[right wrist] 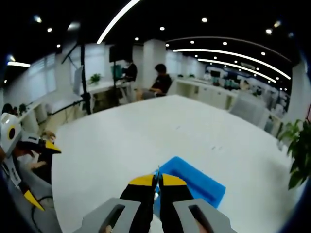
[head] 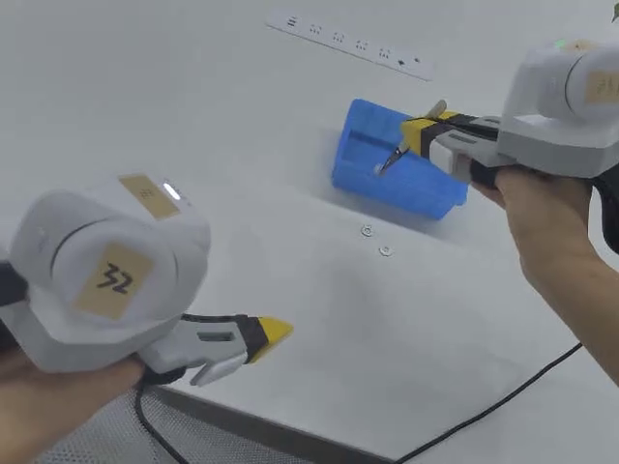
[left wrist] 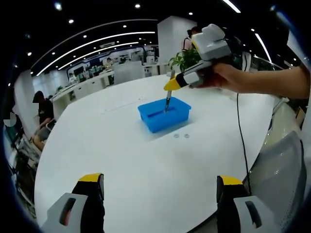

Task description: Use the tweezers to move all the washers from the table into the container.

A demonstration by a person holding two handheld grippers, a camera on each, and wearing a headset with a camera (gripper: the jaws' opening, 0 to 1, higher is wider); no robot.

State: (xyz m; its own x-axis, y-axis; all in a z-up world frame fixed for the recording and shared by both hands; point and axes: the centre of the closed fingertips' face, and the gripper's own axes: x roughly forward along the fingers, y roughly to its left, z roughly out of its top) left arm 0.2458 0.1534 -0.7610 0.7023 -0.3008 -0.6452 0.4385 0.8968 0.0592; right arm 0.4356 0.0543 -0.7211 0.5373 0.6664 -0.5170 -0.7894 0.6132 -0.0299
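Note:
A blue container (head: pixel 416 184) stands on the white table (head: pixel 242 174). My right gripper (head: pixel 418 135) is shut on metal tweezers (head: pixel 398 155), whose tips hang over the container's inside. I cannot tell whether the tips hold anything. Two small washers (head: pixel 367 230) (head: pixel 385 251) lie on the table just in front of the container. My left gripper (head: pixel 247 353) is open and holds nothing near the table's front edge. In the left gripper view the tweezers (left wrist: pixel 167 99) point down into the container (left wrist: pixel 163 114), with the washers (left wrist: pixel 176 136) beside it. The right gripper view shows the container (right wrist: pixel 194 182) below the jaws.
A white power strip (head: pixel 348 43) lies at the far side of the table. A black cable (head: pixel 503 406) runs across the near right corner. The table's front edge (head: pixel 290 440) is just below my left gripper. People sit at desks in the background.

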